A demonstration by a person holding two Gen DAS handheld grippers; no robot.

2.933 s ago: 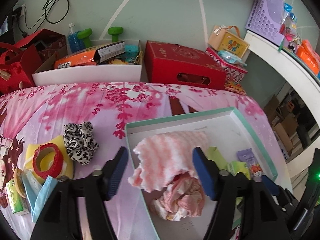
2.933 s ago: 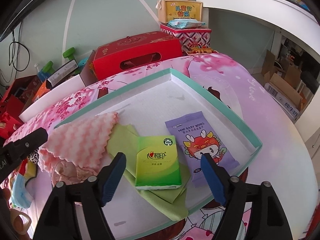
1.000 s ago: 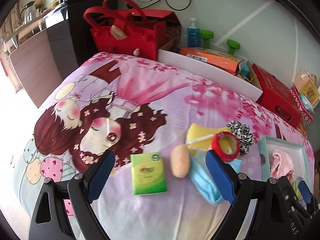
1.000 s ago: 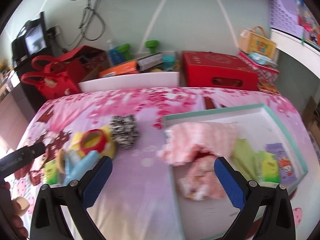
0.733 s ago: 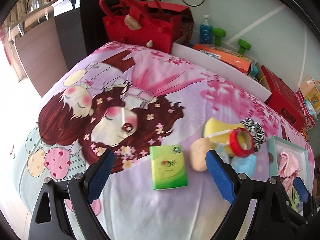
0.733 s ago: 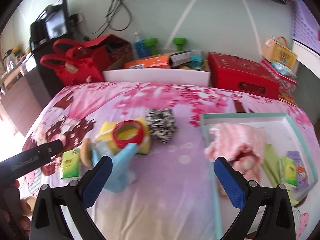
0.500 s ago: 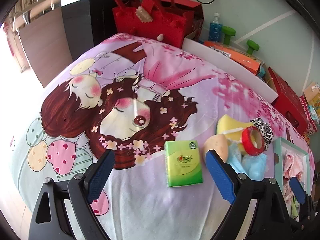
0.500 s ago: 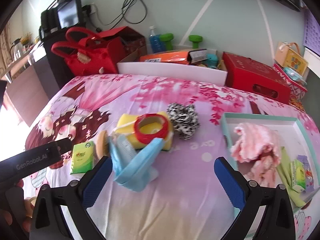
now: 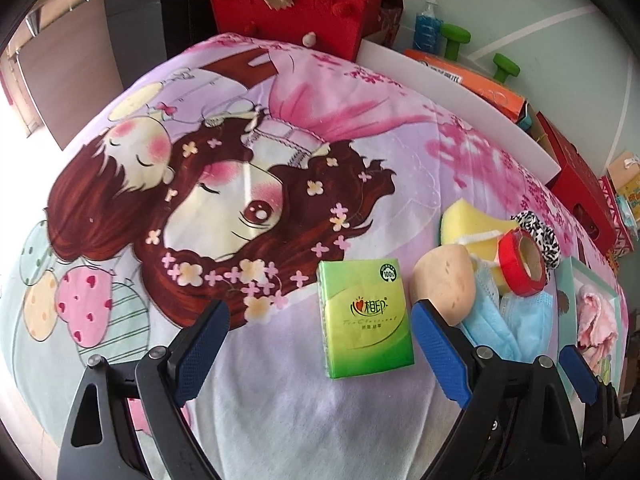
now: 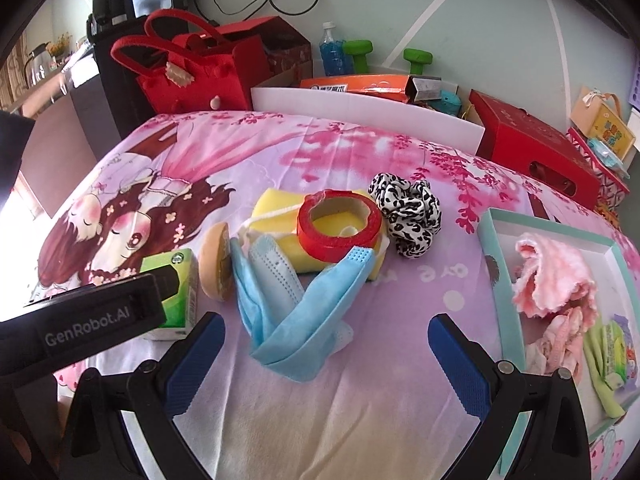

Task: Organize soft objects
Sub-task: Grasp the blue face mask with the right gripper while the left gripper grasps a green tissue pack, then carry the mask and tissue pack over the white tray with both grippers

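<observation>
A green tissue pack [image 9: 366,316] lies on the cartoon bedsheet just ahead of my open, empty left gripper [image 9: 320,354]. Beside it are a tan round puff [image 9: 442,282], blue face masks [image 10: 296,300], a yellow sponge [image 10: 280,210] with a red tape roll [image 10: 338,226] on it, and a leopard scrunchie [image 10: 408,208]. My right gripper [image 10: 326,364] is open and empty, just short of the masks. A teal-rimmed tray [image 10: 486,236] at the right holds a pink cloth [image 10: 550,276], a green cloth and packs.
A red felt bag [image 10: 188,68], a white bin [image 10: 360,108] with an orange box, green dumbbells and a red box [image 10: 532,148] line the bed's far edge. The left gripper's body [image 10: 80,328] crosses the right view's lower left.
Both grippers swung left, away from the tray, toward the loose pile. The left gripper drew closer to the tissue pack, the right closer to the masks. Both stayed open.
</observation>
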